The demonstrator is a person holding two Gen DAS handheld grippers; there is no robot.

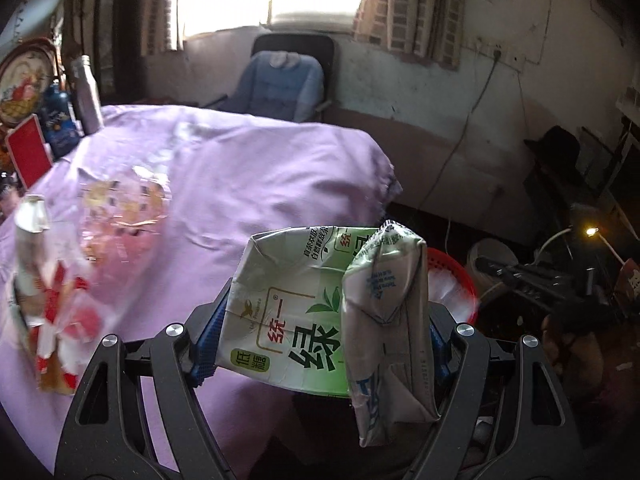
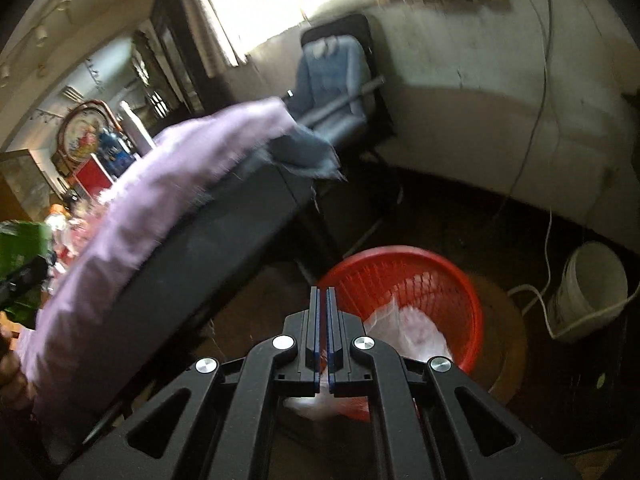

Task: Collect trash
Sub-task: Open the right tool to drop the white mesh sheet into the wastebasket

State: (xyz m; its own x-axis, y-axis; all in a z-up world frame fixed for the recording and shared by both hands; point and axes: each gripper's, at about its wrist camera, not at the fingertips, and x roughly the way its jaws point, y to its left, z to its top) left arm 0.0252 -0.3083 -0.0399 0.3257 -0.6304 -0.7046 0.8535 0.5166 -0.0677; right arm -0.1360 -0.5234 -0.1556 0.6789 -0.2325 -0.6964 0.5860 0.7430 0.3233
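In the left wrist view, the left gripper (image 1: pixel 320 320) has its fingers spread wide, and they squeeze a squashed green tea carton (image 1: pixel 316 312) from both sides. The carton is up in the air, past the edge of the table with the purple cloth (image 1: pixel 248 168). A bit of the red basket (image 1: pixel 452 280) peeks out behind it. More wrappers (image 1: pixel 60 312) lie on the cloth at the left. To do this well, bring the carton right over the basket first, then let go. In the right wrist view, the right gripper (image 2: pixel 323 320) has its fingers almost together. A bit of clear plastic may be caught low between them, but it is too blurry to be sure. It points at the red basket (image 2: pixel 472 292) on the floor, which has a plastic bag (image 2: pixel 412 328) in it.
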